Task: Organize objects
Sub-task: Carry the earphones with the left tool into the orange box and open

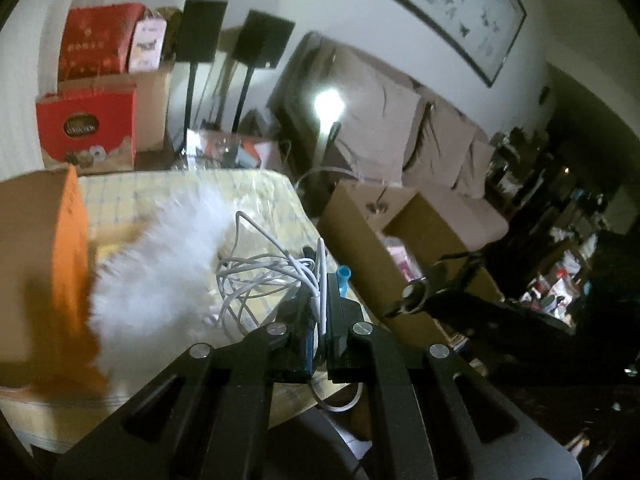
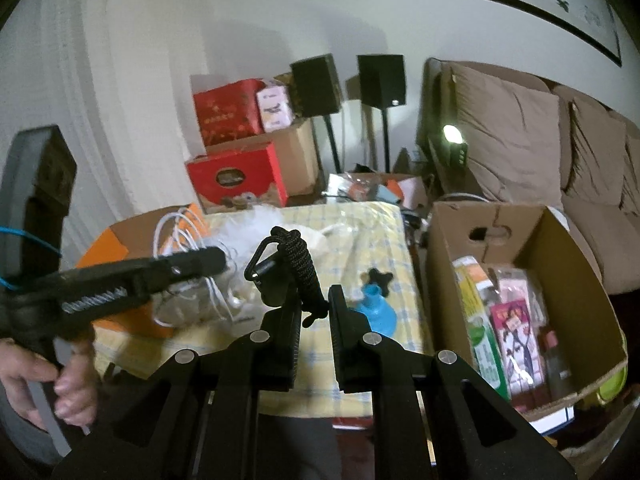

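Note:
My left gripper (image 1: 320, 284) is shut on a strand of a tangled white cable (image 1: 260, 276), which hangs in loops over the table. From the right wrist view it (image 2: 214, 260) shows side-on with the white cable (image 2: 180, 236) trailing from its tip. My right gripper (image 2: 316, 316) is shut on a black braided cord (image 2: 302, 264) that stands upright and carries a black clip (image 2: 266, 268). Both grippers hover above the yellow checked tablecloth (image 2: 360, 380). A white fluffy item (image 1: 160, 280) lies beside an orange box (image 1: 70, 256).
A blue funnel-shaped piece (image 2: 376, 310) and a black star knob (image 2: 380, 278) lie on the cloth. An open cardboard box (image 2: 460, 248) of packages stands right of the table, in front of a brown sofa (image 2: 516, 148). Red boxes (image 2: 236, 176) and speakers (image 2: 380, 80) stand behind. A hand (image 2: 60, 384) grips the left handle.

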The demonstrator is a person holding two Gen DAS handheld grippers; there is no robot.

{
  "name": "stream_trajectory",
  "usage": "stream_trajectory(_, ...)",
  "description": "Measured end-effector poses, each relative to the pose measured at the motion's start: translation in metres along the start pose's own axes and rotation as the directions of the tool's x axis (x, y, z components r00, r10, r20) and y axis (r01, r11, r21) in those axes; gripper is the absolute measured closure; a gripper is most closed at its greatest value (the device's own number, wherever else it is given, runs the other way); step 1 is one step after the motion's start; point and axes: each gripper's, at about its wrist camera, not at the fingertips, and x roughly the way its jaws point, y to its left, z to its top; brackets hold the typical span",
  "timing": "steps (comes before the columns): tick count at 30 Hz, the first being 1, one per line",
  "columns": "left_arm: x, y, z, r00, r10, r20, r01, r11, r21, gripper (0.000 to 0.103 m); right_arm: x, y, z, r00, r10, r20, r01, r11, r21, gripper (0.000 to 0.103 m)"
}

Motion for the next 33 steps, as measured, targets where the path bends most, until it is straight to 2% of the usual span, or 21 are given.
stream_trajectory(8,-0.046,0.022,0.013,0.998,0.039,0.058,-0.038,0.999,-0.013,0.099,0.006,0.032,0.016,0.997,0.082,-0.002,-0.082,0.996,-0.039,0.09)
stream_trajectory(15,-0.075,0.048,0.013,0.989,0.121,0.084,-0.12,0.993,-0.018,0.099,0.016,0.063,0.027,0.988,0.155,-0.013,-0.156,0.986,-0.065,0.09)
stream_trajectory(28,-0.12,0.118,0.008,0.961,0.25,0.119,-0.236,0.964,-0.119,0.099,0.049,0.138,0.04,0.953,0.297,-0.056,-0.302,0.945,-0.127,0.09)
stream_trajectory(33,-0.135,0.144,0.004,0.951,0.28,0.132,-0.257,0.952,-0.168,0.099,0.063,0.167,0.043,0.938,0.338,-0.08,-0.346,0.926,-0.148,0.09)
